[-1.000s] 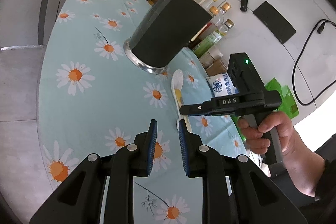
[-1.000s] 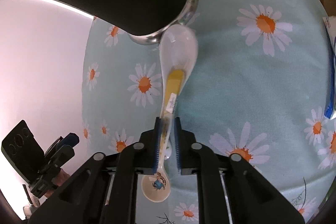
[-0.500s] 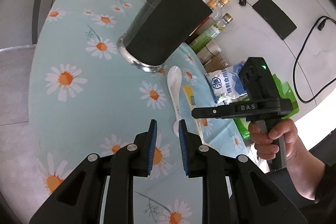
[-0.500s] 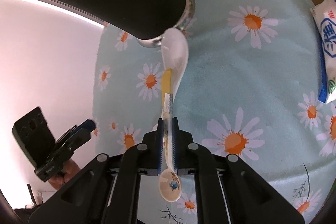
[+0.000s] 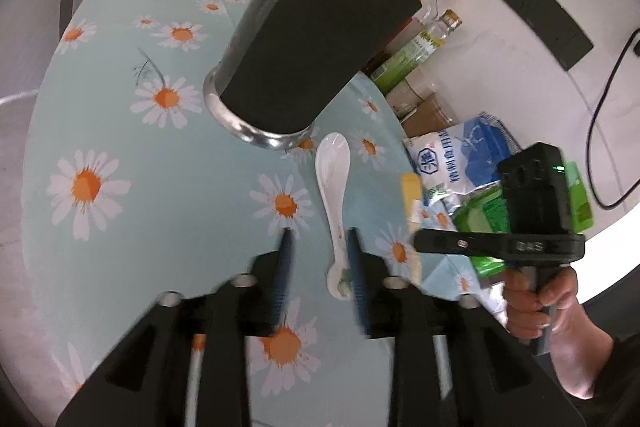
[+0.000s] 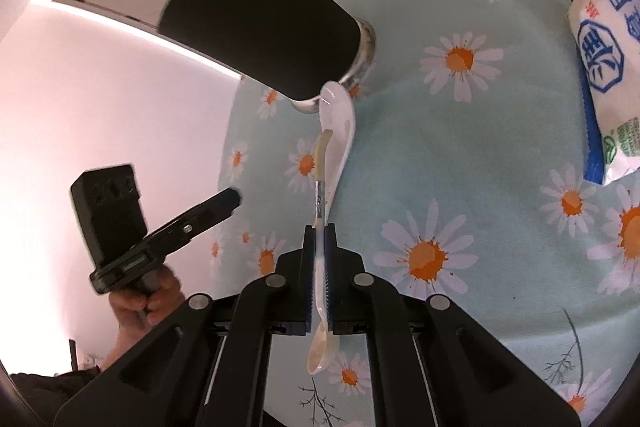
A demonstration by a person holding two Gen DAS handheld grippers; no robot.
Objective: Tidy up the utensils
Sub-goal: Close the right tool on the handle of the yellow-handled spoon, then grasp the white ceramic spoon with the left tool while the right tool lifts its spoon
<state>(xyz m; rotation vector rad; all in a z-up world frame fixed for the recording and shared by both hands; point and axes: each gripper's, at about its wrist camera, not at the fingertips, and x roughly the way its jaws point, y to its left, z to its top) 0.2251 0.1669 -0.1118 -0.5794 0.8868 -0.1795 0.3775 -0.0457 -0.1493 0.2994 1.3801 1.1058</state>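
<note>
My right claw (image 6: pixel 319 259) is clamped on the yellow-tipped spoon (image 6: pixel 320 183), low centre, carrying it. My left claw (image 5: pixel 318 259) is opening around the white spoon (image 5: pixel 334 183), lying below the black holder (image 5: pixel 316 39).

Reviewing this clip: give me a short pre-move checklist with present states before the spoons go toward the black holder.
1. Right tongs shut on yellow-handled spoon: ok.
2. That spoon lifted off the daisy tablecloth: ok.
3. Left tongs opening, white spoon handle between the fingers, pads not pressing it: ok.
4. White spoon lying flat beside the black holder: ok.
5. Room inside the holder: cannot tell, its opening is not seen.
</note>
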